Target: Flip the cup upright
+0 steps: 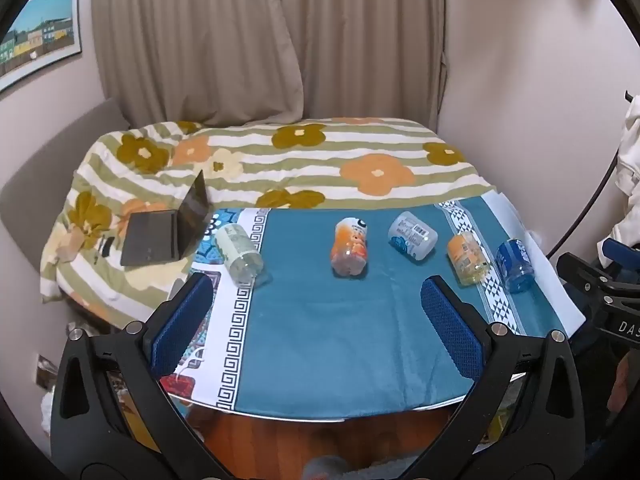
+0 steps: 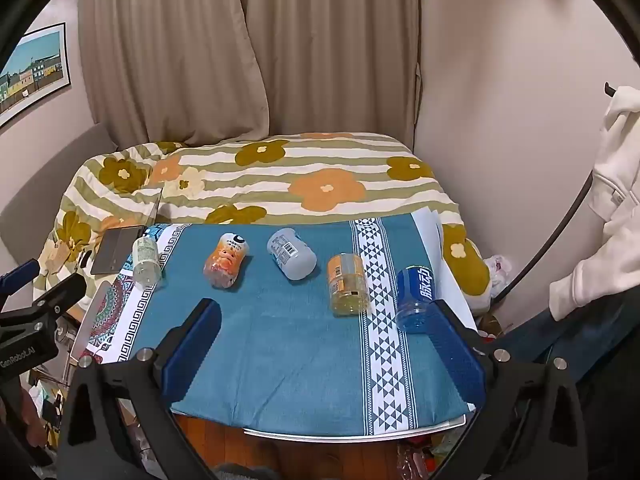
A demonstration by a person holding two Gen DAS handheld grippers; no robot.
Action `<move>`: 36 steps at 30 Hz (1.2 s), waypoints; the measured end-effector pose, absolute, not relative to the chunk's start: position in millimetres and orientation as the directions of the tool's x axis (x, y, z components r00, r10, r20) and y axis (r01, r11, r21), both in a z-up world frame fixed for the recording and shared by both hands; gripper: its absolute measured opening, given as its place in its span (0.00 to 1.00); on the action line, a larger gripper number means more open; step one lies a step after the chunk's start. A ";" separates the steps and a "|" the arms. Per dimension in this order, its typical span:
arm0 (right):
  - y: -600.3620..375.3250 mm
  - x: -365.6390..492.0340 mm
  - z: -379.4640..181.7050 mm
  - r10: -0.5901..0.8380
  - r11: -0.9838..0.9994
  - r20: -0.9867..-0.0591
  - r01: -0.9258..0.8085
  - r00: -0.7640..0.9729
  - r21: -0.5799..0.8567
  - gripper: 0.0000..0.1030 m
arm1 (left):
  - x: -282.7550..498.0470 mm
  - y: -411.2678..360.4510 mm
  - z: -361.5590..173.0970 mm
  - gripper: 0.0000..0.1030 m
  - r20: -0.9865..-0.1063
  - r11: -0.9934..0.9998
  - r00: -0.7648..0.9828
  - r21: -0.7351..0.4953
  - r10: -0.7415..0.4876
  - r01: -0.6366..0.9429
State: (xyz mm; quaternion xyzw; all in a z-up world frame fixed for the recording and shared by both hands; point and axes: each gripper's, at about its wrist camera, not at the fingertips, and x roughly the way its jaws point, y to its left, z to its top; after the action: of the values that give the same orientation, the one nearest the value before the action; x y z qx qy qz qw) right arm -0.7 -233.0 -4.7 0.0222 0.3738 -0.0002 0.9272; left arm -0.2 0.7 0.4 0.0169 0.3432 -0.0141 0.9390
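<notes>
Several plastic cups lie on their sides on a table with a blue cloth (image 1: 320,340): a clear green-labelled cup (image 1: 239,254) (image 2: 145,259) at the left, an orange-red one (image 1: 349,251) (image 2: 226,260), a grey-white one (image 1: 412,235) (image 2: 291,253), a yellow-orange one (image 1: 467,257) (image 2: 347,289) and a blue one (image 1: 515,264) (image 2: 415,298) at the right. My left gripper (image 1: 316,300) is open and empty, above the cloth's near half. My right gripper (image 2: 324,322) is open and empty; its right finger (image 2: 452,344) is close to the blue cup.
A bed with a flowered striped blanket (image 1: 300,160) lies behind the table. An open laptop (image 1: 168,228) rests on it at the left. Curtains (image 1: 260,40) hang behind. A white garment (image 2: 612,184) hangs at the right. The table's near edge (image 1: 320,416) is over a wood floor.
</notes>
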 end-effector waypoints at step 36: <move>-232.4 4.6 -6.8 0.018 0.999 -0.693 0.013 0.721 0.040 0.99 | 11.4 6.2 4.7 1.00 -0.644 1.000 0.765 0.003 -0.021 0.030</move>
State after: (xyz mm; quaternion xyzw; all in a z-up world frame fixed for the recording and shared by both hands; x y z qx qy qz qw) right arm 4.6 -232.3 -6.8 0.0208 0.3737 0.0015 0.9273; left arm 11.4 6.2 4.7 0.0068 0.3428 -0.0137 0.9393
